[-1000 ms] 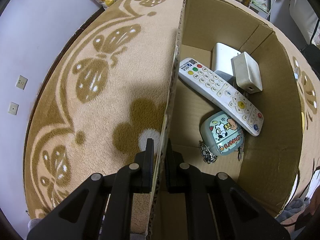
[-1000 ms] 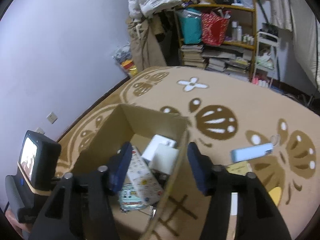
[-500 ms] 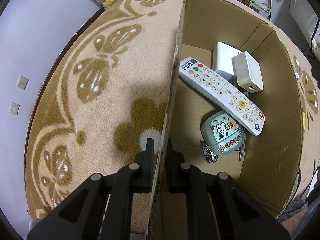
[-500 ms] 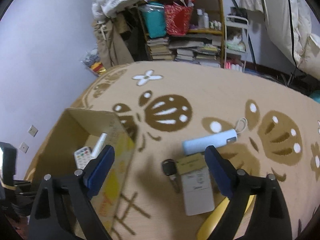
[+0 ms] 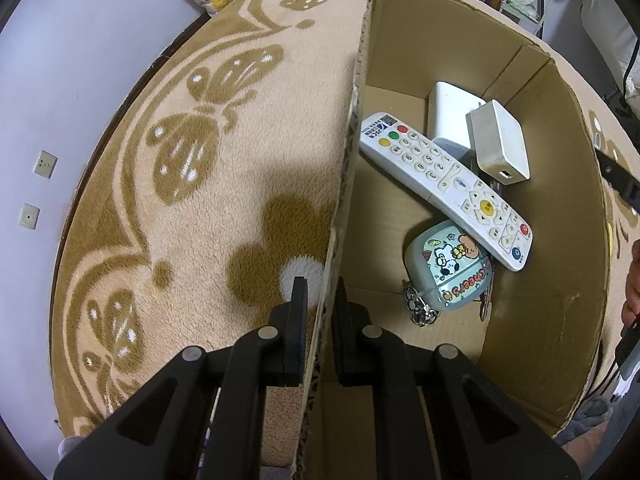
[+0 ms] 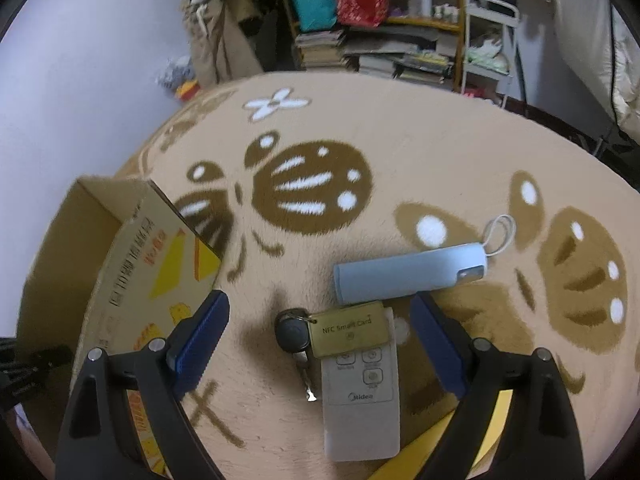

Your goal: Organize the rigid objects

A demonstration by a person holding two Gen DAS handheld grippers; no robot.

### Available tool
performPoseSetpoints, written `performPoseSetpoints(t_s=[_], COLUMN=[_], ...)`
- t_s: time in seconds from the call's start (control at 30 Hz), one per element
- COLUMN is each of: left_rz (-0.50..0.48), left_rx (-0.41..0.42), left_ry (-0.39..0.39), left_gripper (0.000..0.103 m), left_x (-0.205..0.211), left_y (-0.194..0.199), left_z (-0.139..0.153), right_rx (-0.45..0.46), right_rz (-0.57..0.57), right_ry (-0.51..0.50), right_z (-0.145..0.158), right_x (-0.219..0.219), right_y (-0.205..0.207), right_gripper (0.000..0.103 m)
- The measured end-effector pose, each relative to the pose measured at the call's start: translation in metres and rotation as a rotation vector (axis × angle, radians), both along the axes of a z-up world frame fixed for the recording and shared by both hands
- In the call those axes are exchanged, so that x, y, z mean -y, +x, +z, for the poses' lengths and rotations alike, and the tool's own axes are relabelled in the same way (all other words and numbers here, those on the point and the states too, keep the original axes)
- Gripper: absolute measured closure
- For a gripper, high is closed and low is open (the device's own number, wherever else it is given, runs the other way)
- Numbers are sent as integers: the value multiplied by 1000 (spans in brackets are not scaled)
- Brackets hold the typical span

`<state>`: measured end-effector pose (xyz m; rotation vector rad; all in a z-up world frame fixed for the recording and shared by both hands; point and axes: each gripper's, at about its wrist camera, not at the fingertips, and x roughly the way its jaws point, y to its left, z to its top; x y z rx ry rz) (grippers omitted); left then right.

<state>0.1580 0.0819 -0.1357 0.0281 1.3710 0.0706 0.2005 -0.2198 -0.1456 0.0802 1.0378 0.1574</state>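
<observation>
My left gripper [image 5: 319,300] is pinched on the near wall of the cardboard box [image 5: 560,208], one finger outside over the carpet [image 5: 192,208], one inside. In the box, nearest that wall: a small teal cartoon case [image 5: 448,268] with a key chain [image 5: 418,306] at its near edge. Past it a long white TV remote [image 5: 444,188] lies diagonally, its far end toward the gripped wall. Behind the remote, two white chargers [image 5: 498,142] against the far corner, one leaning over the other

My right gripper [image 6: 320,328] is spread wide, nothing between the blue pads [image 6: 202,334], hanging over the carpet to the right of the box [image 6: 132,280]. Under it, near to far: a white Midea remote [image 6: 362,404], a gold NFC Smart Card tag [image 6: 347,334] lying on the remote's top end, ringed to a black car key [image 6: 294,336] just on the box side of it. Just beyond the tag, a light blue cylinder [image 6: 408,276] with a white loop, lying crosswise. Something yellow [image 6: 440,440] pokes out from behind the remote at the near edge, can't tell what it is. Cluttered shelves [image 6: 384,40] stand at the far edge of the carpet
</observation>
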Motion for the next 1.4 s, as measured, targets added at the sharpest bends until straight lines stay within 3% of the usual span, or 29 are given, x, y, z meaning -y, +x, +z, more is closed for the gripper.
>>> performPoseSetpoints(t_s=[0.4, 0.53, 0.9, 1.03, 1.4], left_rz=[-9, -14, -13, -11, -7], left_rx=[-6, -5, -6, -6, -7], left_ry=[7, 12, 14, 11, 5], left_gripper=[94, 95, 95, 94, 93], left_x=[2, 4, 5, 5, 3], left_y=[0, 0, 0, 0, 1], left_z=[-2, -2, -2, -2, -3], right_rx=[-86, -82, -117, -113, -144], right_rz=[38, 37, 34, 64, 185], right_ry=[-4, 3, 136, 108, -78], right_z=[-23, -23, -21, -22, -40], right_x=[-8, -10, -10, -21, -60], right_y=[8, 8, 15, 13, 6], right_gripper=[7, 16, 18, 26, 26])
